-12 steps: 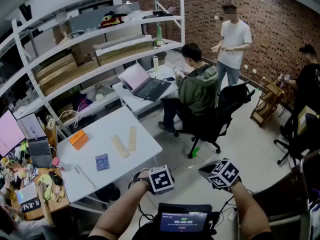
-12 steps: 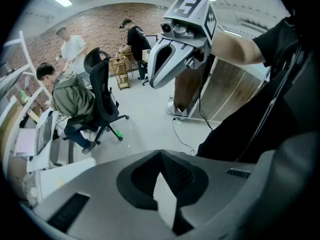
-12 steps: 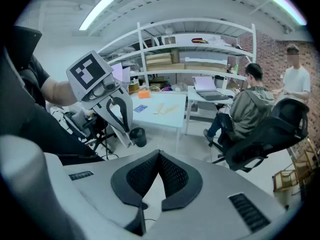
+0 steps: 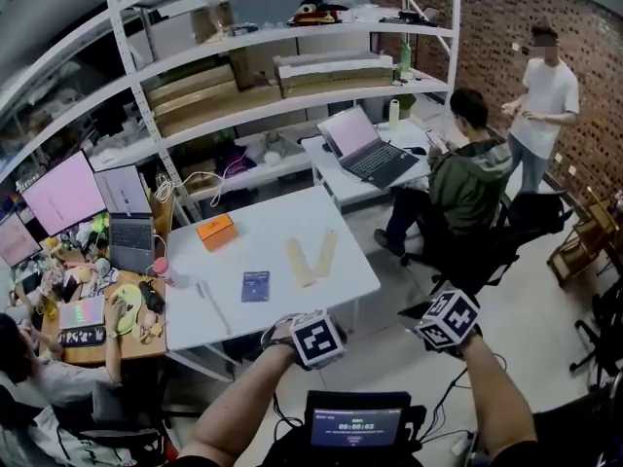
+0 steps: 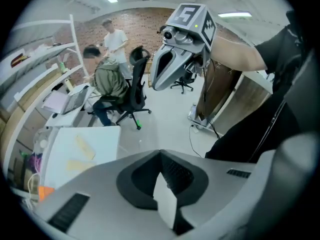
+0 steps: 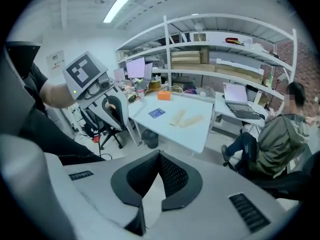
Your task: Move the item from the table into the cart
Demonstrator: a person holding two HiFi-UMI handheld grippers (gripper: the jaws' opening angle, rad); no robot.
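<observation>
A white table (image 4: 268, 244) stands ahead of me and carries an orange box (image 4: 215, 231), a blue booklet (image 4: 255, 285), two pale wooden strips (image 4: 299, 262) and a thin pen-like tool (image 4: 214, 305). Both grippers hang over the floor on the near side of that table, touching nothing. The left gripper (image 4: 316, 341) is shut and empty, its jaws meeting (image 5: 161, 156). To its right, the right gripper (image 4: 448, 319) is also shut and empty (image 6: 159, 156). In the right gripper view the table's items (image 6: 180, 118) lie well beyond the jaws. I cannot make out a cart.
A seated person in a green jacket (image 4: 469, 178) on an office chair is right of the table, by a desk with a laptop (image 4: 370, 154). Another person (image 4: 543, 86) stands at the brick wall. Shelving (image 4: 282, 76) runs behind. A cluttered desk with monitors (image 4: 68, 193) is at left.
The head view has swung left, so the white table now sits nearer the middle and closer. Both grippers stay shut low in the view.
</observation>
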